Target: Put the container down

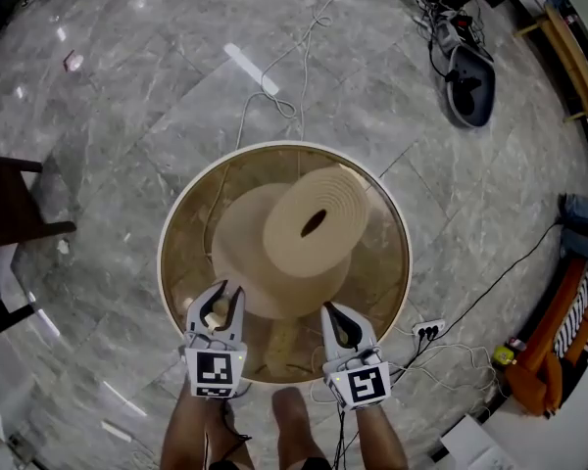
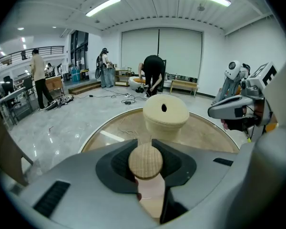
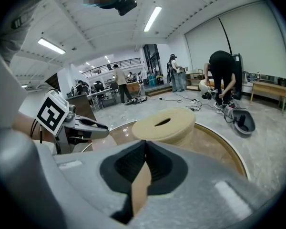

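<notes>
The container [image 1: 299, 233] is a beige woven basket with a slot in its top, standing on a round glass table [image 1: 179, 213]; it also shows as the container [image 2: 165, 112] and the container [image 3: 164, 124]. My left gripper [image 1: 225, 297] hangs at the table's near edge, left of the basket's base, shut on a small round woven piece [image 2: 145, 161]. In its own view the left gripper [image 2: 145, 143] points at the basket. My right gripper [image 1: 331, 311] sits at the near edge by the base, its tips together. In its own view the right gripper [image 3: 145, 144] is shut, with nothing seen between the pads.
Cables [image 1: 274, 76] run over the marble floor, with a power strip [image 1: 429, 329] to the right of the table. Dark furniture [image 1: 10, 213] stands at the left and a dark case [image 1: 468, 86] at the far right. Several people [image 2: 152, 75] work in the background.
</notes>
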The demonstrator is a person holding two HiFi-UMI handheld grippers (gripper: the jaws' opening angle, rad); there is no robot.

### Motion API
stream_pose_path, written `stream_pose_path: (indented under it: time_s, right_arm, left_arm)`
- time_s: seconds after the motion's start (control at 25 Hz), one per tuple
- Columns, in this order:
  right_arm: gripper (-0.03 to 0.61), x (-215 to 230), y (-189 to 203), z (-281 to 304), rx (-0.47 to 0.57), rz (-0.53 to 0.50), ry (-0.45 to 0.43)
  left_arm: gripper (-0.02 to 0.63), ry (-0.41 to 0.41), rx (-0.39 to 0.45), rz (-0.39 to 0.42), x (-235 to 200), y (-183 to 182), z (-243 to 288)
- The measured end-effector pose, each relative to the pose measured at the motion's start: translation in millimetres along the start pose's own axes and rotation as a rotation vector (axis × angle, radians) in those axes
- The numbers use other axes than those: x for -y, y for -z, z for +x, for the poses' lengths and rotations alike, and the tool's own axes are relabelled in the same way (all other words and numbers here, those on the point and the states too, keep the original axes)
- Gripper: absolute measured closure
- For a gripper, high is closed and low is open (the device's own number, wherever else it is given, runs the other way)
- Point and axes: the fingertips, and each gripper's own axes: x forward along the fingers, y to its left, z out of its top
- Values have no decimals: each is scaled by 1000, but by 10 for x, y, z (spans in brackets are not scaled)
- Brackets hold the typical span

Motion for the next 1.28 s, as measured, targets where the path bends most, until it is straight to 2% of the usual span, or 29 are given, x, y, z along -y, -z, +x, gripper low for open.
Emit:
stream_pose_path:
  time_s: [0.2,0.68,1.12,1.28]
  right_arm:
    - [578,65,148,39,-21,15,0]
    - [578,125,408,114,-18,30,14]
    - [578,36,522,3,-34,37,4]
    - [578,52,531,-63,-29,34,13]
  left_arm:
    - [506,-14,-13,-27,36,95,138]
    - [506,-29,1,47,115,258,315]
    - [494,-103,-11,58,72,282,330]
    - [474,-94,-17,65,91,271,310]
